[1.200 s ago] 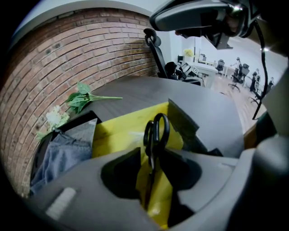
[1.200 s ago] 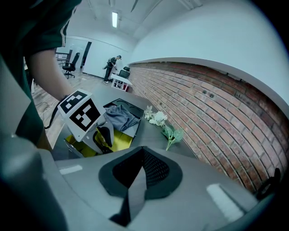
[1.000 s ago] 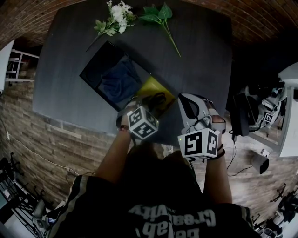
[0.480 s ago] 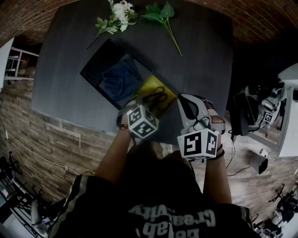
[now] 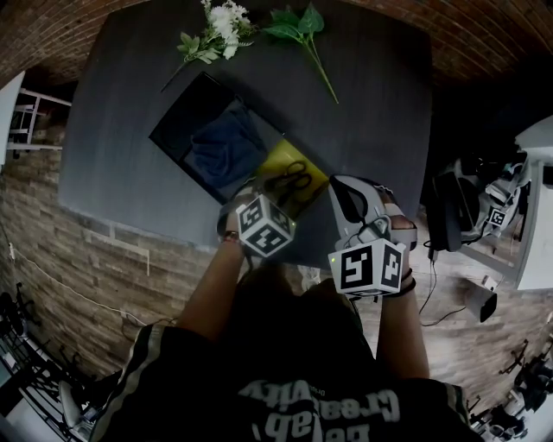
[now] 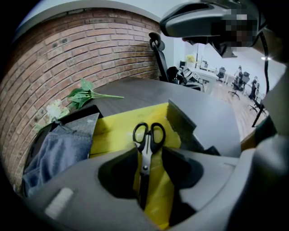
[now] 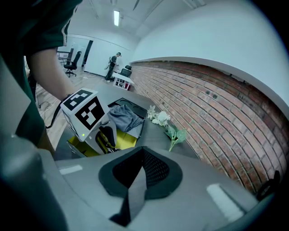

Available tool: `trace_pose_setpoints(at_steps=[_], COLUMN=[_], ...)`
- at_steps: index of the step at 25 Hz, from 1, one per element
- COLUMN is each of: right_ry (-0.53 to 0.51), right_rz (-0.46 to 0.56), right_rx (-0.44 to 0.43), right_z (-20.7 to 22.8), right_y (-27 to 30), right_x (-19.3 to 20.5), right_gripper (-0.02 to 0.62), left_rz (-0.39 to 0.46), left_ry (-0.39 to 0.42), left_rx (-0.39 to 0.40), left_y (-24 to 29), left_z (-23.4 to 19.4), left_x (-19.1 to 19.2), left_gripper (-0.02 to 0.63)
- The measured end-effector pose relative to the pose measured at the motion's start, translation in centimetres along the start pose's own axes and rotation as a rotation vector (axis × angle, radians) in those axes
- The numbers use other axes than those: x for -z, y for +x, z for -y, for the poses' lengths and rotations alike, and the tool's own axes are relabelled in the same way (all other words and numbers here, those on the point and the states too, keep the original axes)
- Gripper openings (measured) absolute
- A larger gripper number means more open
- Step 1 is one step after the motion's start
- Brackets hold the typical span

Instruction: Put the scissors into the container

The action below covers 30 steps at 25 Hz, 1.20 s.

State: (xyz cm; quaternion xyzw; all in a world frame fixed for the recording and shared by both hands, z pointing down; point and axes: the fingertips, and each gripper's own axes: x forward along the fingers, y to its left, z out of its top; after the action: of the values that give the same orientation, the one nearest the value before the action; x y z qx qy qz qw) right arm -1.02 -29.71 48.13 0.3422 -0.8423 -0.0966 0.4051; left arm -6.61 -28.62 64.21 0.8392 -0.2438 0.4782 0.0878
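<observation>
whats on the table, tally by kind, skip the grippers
scissors: 1
container: 1
blue cloth: 1
yellow sheet: 1
plant sprigs: 2 (white flowers, leafy stem)
total: 6

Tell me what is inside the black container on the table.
Inside the container: black-handled scissors lying on a yellow sheet at one end, and a crumpled blue cloth at the other. Whatever lies under the cloth or the sheet is covered.
</observation>
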Motion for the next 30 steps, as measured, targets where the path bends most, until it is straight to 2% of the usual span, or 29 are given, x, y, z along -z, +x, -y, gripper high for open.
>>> trace_pose_setpoints(at_steps=[4, 30], right_ry=[-0.022, -0.009], right_rz=[-0.012, 0.007], right_rx=[-0.003, -0.026], right_z=[-0.02, -0.73], right_y=[0.02, -0.26], right_x=[0.33, -0.01], right_gripper=[0.006, 0.006], left_rz=[-0.001, 0.002], left_ry=[0.003, -0.006], left_rx=[-0.002, -0.04], left_y=[0.05, -0.15], left_z=[0.03, -0.08], left_x=[0.0, -0.05], left_gripper=[0.172, 0.181])
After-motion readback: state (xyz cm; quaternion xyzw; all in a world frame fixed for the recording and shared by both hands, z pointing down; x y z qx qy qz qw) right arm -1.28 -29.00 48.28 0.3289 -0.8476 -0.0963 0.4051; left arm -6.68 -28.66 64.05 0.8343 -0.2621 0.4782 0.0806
